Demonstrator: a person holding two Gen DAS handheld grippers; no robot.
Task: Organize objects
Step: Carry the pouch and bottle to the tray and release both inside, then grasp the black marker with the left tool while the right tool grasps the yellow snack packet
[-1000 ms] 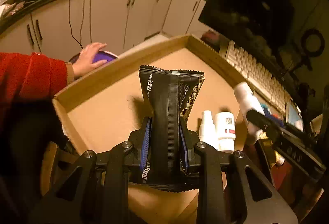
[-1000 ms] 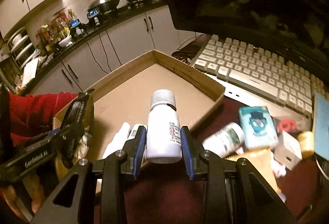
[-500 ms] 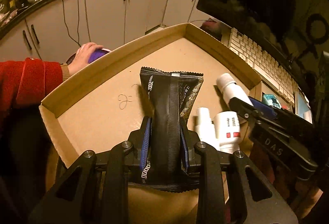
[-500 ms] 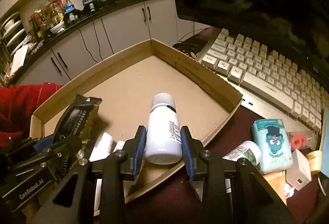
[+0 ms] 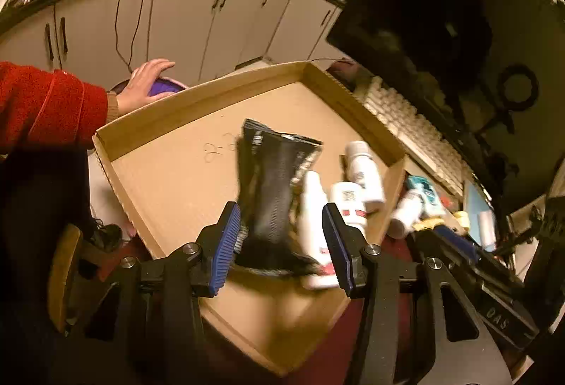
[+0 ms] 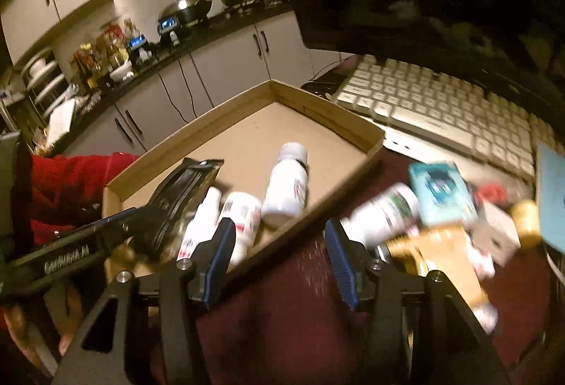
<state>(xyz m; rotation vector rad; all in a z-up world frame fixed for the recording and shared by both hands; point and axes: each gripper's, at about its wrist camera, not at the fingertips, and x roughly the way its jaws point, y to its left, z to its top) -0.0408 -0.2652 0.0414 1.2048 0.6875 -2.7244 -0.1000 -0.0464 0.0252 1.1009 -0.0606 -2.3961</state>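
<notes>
Cardboard tray (image 5: 148,124): far half bare, walls low. Black pouch (image 5: 273,180), print blurred, lies in it between the left gripper (image 5: 282,240)'s opening jaws, untouched. Right gripper (image 6: 280,254), opening and empty, hangs over the tray's near edge; white bottle (image 6: 287,185) lies inside.

The far and left floor of the cardboard tray (image 5: 169,180) lies bare, open to approach from above. Its near right corner is crowded: a black snack pouch (image 5: 273,187), a white spray bottle (image 5: 312,205) and two white pill bottles (image 6: 287,187) lie close together. Right of the tray, a keyboard (image 6: 441,113), a teal box (image 6: 439,194) and loose clutter fill the tabletop.
</notes>
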